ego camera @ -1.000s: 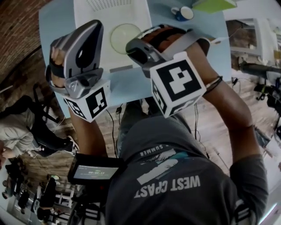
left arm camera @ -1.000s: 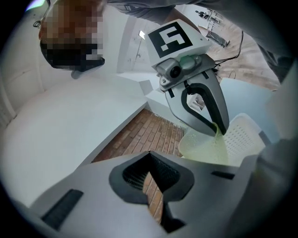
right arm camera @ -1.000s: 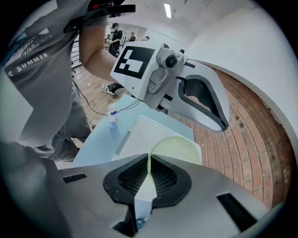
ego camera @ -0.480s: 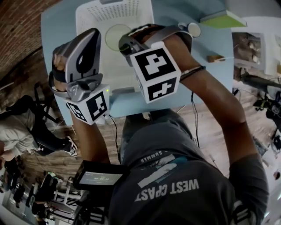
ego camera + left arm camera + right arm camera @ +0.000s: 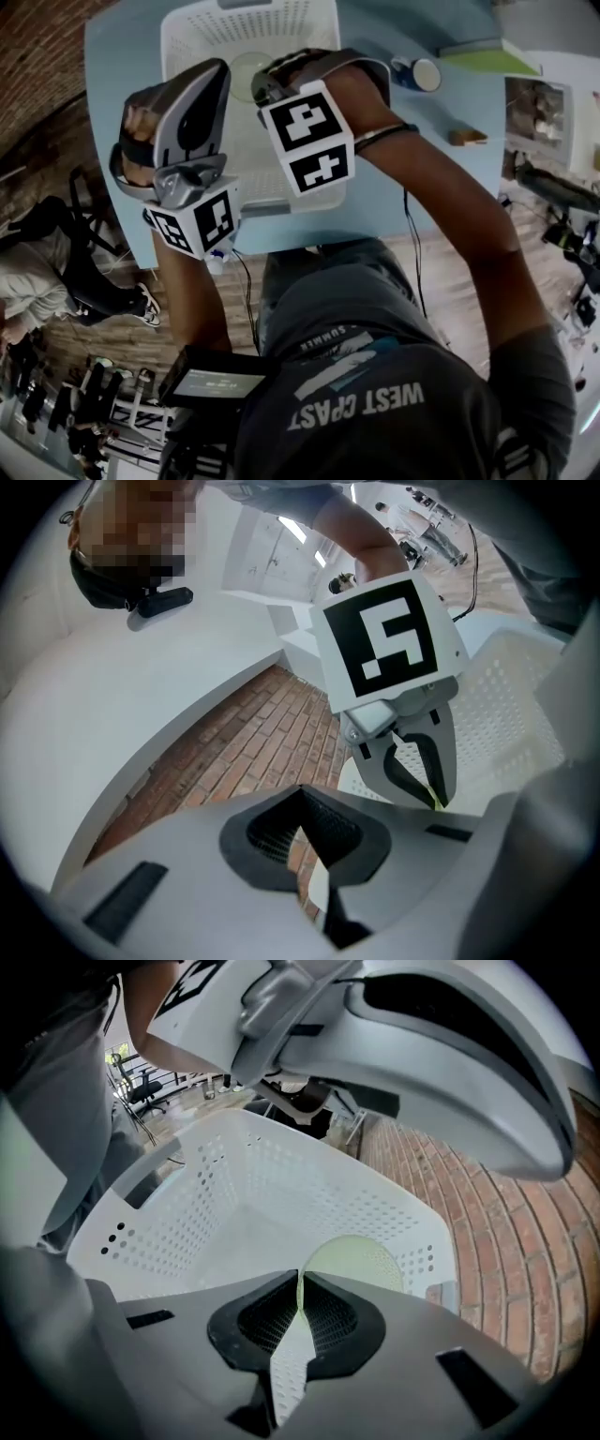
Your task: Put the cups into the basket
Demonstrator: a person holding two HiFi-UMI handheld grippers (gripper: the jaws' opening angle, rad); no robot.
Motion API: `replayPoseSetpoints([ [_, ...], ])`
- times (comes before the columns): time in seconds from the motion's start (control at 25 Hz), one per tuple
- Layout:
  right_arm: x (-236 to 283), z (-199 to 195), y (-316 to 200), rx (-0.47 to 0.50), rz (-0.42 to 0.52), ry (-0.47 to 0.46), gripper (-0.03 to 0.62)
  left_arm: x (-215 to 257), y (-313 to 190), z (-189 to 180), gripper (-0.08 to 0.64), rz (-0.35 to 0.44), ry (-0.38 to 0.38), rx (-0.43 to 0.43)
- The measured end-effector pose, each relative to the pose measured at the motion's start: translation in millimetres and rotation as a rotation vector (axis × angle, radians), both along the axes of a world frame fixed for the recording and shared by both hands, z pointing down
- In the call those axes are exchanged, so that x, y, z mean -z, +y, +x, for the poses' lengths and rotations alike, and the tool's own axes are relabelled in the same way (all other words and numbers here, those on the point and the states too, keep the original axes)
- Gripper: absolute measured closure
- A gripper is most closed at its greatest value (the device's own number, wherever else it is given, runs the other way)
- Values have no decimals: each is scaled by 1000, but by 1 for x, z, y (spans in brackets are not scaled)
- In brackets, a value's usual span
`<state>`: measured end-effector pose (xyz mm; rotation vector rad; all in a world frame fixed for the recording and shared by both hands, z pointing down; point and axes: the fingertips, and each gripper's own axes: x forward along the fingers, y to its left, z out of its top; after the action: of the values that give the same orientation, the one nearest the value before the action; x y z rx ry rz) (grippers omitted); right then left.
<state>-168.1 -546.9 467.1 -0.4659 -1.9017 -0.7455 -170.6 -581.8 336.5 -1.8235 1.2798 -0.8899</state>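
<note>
Right gripper (image 5: 298,1283) pinches a green cup (image 5: 361,1258) by its rim over the basket (image 5: 187,1213), ready to drop it; left gripper (image 5: 305,803) is clenched empty near the basket's edge.

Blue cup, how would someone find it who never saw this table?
Find the light blue table, then look right of the white basket. The blue cup sits beside a flat green thing; it's the only dark blue thing, white inside.
</note>
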Motion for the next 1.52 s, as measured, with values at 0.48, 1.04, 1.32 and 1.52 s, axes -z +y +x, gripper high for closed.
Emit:
replayPoseSetpoints([
  [0.48, -38, -19, -1, 47, -7, 73, 565, -20, 0, -11, 560, -21, 3, 17],
  [1.04, -88, -38, 3, 120, -21, 169, 565, -26, 2, -25, 560, -28, 18, 66],
  [1.32, -106, -40, 1, 120, -55, 190, 565, -26, -1, -25, 560, -29, 19, 81],
  [1.52, -108, -42, -1, 103, -68, 184, 565, -27, -1, -27, 560, -32, 24, 88],
])
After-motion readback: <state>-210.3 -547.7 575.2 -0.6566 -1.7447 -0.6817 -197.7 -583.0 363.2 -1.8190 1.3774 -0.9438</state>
